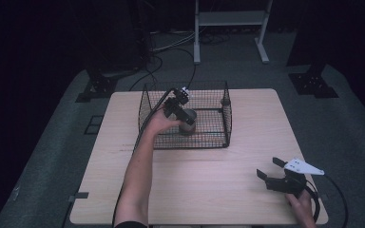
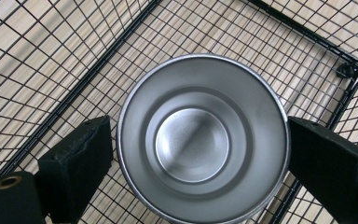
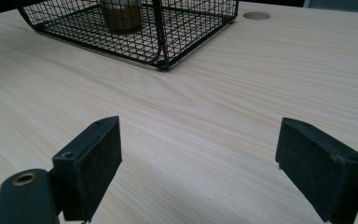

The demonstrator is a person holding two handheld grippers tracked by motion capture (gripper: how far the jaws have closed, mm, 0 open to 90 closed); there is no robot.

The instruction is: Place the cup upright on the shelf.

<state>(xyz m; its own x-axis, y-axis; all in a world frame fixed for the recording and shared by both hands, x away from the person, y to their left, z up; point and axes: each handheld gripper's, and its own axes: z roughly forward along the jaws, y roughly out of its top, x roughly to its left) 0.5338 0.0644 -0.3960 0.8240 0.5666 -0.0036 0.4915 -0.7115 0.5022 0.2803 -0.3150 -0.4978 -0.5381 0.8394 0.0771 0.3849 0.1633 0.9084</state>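
Within wire basket (image 2: 65, 70), upright steel cup (image 2: 200, 140), mouth up.

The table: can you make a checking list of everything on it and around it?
Surface: pale wooden table, bare in front.
Job's things: steel cup upright inside wire basket.
Clutter: nothing seen.
Grippers: left gripper over the cup, pads just clear of its rim; right gripper open above bare wood.
Cables: black cable trails from right gripper; more on the floor.
Surroundings: dark room, grey floor, white frame legs behind.
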